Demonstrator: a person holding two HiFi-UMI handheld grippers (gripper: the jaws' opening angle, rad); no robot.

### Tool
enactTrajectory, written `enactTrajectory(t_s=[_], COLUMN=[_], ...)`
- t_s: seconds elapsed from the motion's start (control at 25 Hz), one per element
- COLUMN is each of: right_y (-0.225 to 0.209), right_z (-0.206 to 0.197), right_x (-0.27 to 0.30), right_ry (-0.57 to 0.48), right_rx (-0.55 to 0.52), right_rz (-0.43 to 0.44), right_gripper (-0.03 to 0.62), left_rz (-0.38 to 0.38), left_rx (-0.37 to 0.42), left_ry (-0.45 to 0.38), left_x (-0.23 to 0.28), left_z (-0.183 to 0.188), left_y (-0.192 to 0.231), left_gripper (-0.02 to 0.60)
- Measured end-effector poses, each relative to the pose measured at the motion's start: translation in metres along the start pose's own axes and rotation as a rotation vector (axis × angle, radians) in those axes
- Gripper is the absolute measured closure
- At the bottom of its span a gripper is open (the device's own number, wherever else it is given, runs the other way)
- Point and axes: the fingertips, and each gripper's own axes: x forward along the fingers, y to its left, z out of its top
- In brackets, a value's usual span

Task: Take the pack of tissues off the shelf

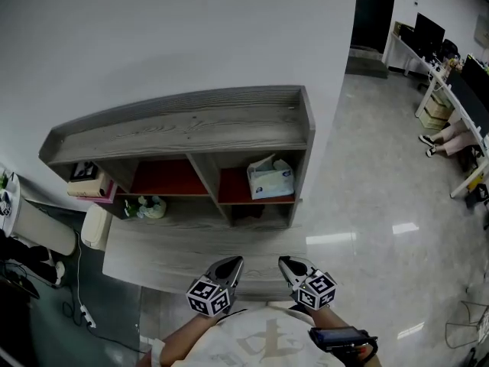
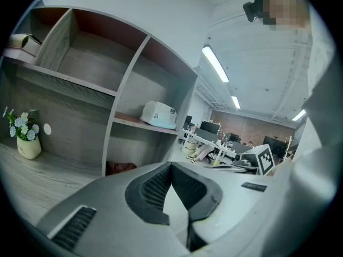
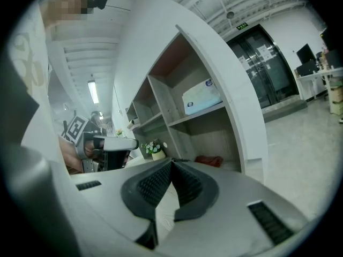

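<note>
— Place of the tissues (image 1: 270, 179)?
— In the upper right compartment of the shelf (image 1: 191, 121), on its red board, well apart from both grippers.
— Other compartments?
— A box (image 1: 85, 182) in the upper left one; something red (image 2: 120, 167) in the lower right one. A flower pot (image 1: 145, 206) on the counter (image 1: 191, 247) below.
— And the jaws?
— Left gripper (image 1: 234, 263) and right gripper (image 1: 284, 263) both fully closed, nothing between the jaws.

Right gripper (image 3: 171, 163) jaws tip-to-tip, nothing between; ahead, shelf (image 3: 236, 111) with tissues (image 3: 202, 96) on the upper right ledge, red item (image 3: 209, 160) in the bay below, flower pot (image 3: 155, 150) further left, left gripper (image 3: 110, 143) at far left.
</note>
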Motion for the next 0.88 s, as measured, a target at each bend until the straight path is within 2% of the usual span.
enactTrajectory(t_s=[0.68,0.88], right_y=[-0.047,-0.05], right_z=[0.026,0.029], right_x=[0.01,0.015], right_ry=[-0.022,-0.017], right_rx=[-0.024,-0.026], right_rz=[0.059,0.086], right_gripper=[0.589,0.589], left_rz=[0.036,0.057], left_rx=[0.035,0.05], left_ry=[-0.03,-0.059], left_x=[0.048,0.055], left_z=[0.025,0.044], left_y=[-0.006,-0.003], left_gripper=[0.567,0.567])
